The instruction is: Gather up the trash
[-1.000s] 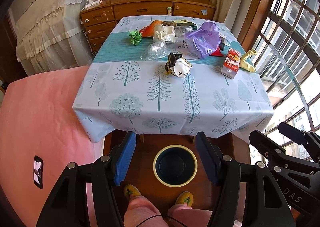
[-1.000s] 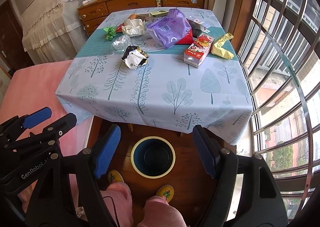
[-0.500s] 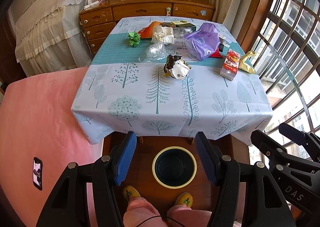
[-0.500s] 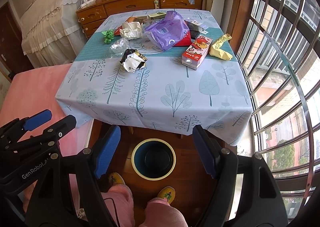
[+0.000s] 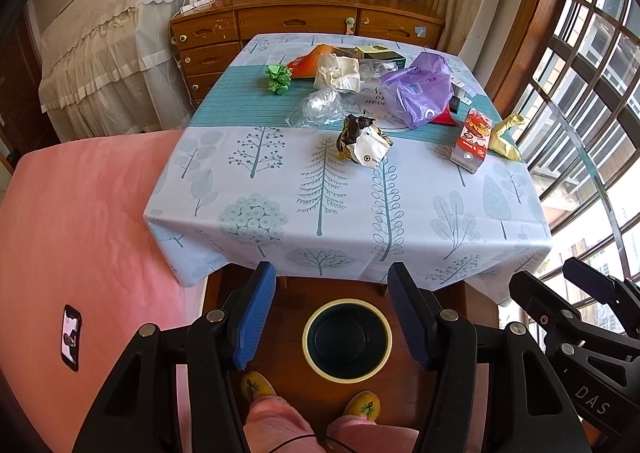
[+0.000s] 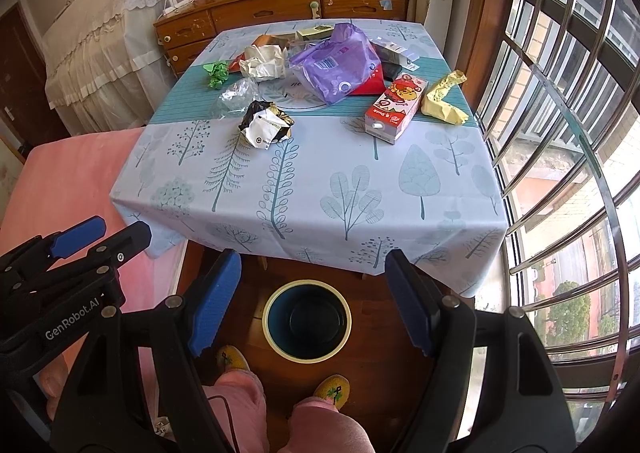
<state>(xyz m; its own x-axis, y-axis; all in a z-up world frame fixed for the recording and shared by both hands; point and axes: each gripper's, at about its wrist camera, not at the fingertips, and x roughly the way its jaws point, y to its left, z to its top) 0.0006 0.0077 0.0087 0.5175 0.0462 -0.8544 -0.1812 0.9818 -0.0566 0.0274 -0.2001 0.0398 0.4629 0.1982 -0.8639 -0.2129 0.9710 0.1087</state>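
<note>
Trash lies on the far half of the table (image 5: 280, 189): a crumpled black-and-white wrapper (image 5: 362, 144) (image 6: 265, 125), a purple bag (image 5: 418, 95) (image 6: 338, 63), a red carton (image 5: 472, 141) (image 6: 396, 107), a yellow wrapper (image 6: 444, 101), a green paper ball (image 5: 279, 78), clear plastic (image 5: 320, 106) and white paper (image 5: 338, 73). A dark bin with a cream rim (image 5: 347, 339) (image 6: 307, 320) stands on the floor below the table's near edge. My left gripper (image 5: 332, 313) and right gripper (image 6: 314, 305) are both open and empty, held above the bin.
A pink bed (image 5: 80, 237) lies left of the table with a phone (image 5: 71, 337) on it. A wooden dresser (image 5: 304, 25) stands behind the table. Windows (image 6: 560, 133) run along the right. The person's slippered feet (image 5: 364, 407) are beside the bin.
Both grippers have risen and drawn slightly back, so the table and trash appear a little lower and farther. Jaws stay open.
</note>
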